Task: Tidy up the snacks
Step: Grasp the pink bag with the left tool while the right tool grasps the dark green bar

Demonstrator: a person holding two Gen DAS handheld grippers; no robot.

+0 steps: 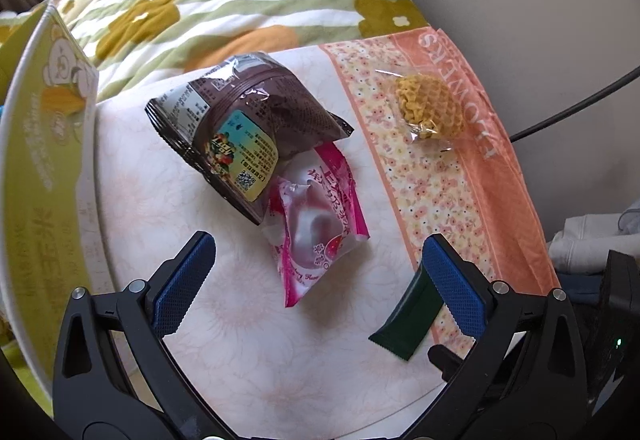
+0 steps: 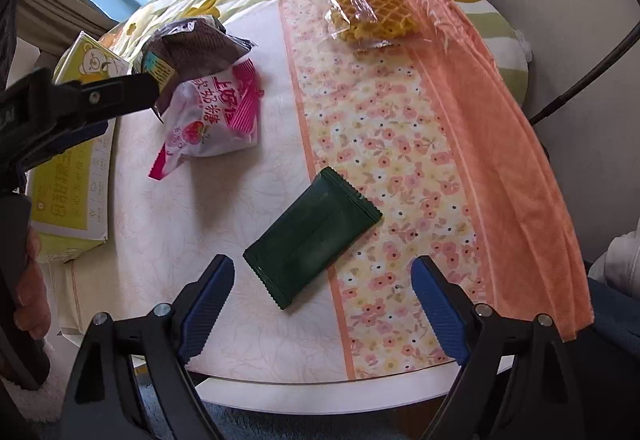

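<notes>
Yellow-green box [image 1: 44, 167] stands at table's 9 o'clock edge. Brown packet [image 1: 244, 127] near centre, overlapping pink-white candy packet [image 1: 316, 224] at its 5 o'clock. Dark green packet [image 2: 312, 236] lies at 4 o'clock from pink one, apart. Wrapped waffle cookie [image 1: 430, 111] sits at 2 o'clock on floral cloth [image 1: 440, 199]. Left gripper [image 1: 316, 280] spread wide above pink packet, holding nothing. Right gripper [image 2: 324, 304] spread wide over green packet, not gripping.
</notes>
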